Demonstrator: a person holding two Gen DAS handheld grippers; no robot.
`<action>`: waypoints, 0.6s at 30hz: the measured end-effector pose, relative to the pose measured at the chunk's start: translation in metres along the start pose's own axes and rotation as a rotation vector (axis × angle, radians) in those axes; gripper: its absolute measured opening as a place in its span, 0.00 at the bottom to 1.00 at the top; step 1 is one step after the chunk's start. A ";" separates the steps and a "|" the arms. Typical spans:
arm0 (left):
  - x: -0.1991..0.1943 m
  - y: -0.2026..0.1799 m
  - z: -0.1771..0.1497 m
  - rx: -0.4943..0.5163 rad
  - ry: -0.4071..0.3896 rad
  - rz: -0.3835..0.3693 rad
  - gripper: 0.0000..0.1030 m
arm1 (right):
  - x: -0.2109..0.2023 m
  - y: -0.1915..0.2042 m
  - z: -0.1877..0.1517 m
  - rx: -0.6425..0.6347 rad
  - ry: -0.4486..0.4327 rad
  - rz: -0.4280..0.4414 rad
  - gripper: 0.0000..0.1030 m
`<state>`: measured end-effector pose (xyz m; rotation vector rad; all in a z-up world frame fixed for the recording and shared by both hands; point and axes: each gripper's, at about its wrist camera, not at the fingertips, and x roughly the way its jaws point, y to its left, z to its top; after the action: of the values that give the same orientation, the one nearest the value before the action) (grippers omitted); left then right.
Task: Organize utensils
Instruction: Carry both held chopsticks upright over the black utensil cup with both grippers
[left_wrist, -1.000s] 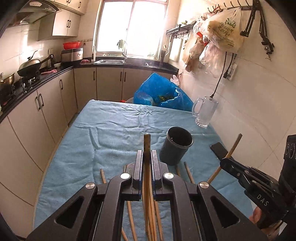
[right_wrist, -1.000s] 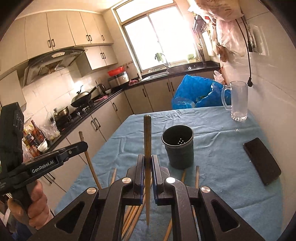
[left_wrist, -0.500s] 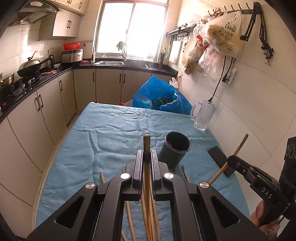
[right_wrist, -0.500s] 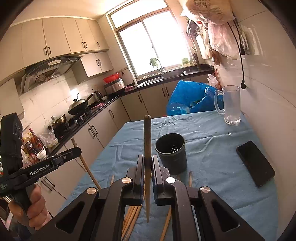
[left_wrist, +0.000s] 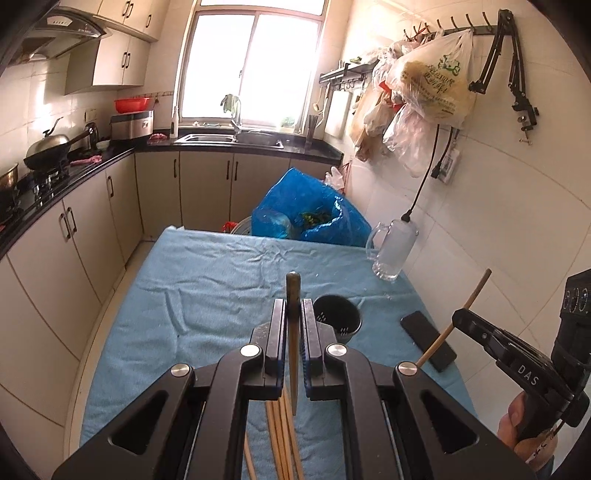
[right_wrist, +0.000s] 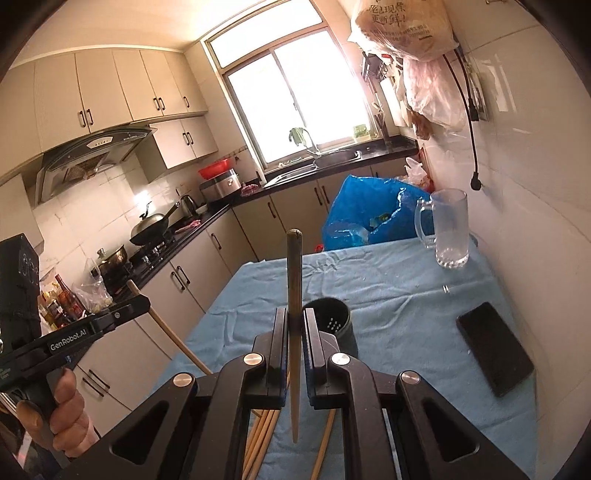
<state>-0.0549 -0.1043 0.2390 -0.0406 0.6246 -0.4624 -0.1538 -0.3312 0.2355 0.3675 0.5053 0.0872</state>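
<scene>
Each gripper pinches one chopstick. The left gripper (left_wrist: 293, 332) has its jaws pressed on a chopstick (left_wrist: 293, 295) held upright above the cloth, just on the near side of the black holder (left_wrist: 338, 319). The right gripper (right_wrist: 294, 332) clamps another chopstick (right_wrist: 294, 273) the same way, also near the holder. More chopsticks (left_wrist: 282, 435) lie loose on the blue cloth (left_wrist: 207, 295) nearer than the holder.

The sticks look light, stiff and thin, likely to pivot or slip in a pinch; a hold near mid-length seems steadiest. Each held stick's middle is hidden by the jaws, the loose pile is cut off by the gripper bodies, and the holder's contents cannot be made out.
</scene>
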 end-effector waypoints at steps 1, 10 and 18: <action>0.000 -0.001 0.005 0.001 0.000 -0.004 0.07 | 0.000 -0.001 0.005 0.000 -0.003 0.000 0.08; 0.010 -0.011 0.059 -0.026 -0.013 -0.043 0.07 | 0.007 -0.011 0.062 0.013 -0.047 -0.030 0.08; 0.041 -0.021 0.106 -0.059 -0.029 -0.070 0.07 | 0.041 -0.021 0.106 0.051 -0.077 -0.062 0.08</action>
<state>0.0268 -0.1516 0.3060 -0.1253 0.6101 -0.5103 -0.0664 -0.3775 0.2948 0.4031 0.4428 0.0002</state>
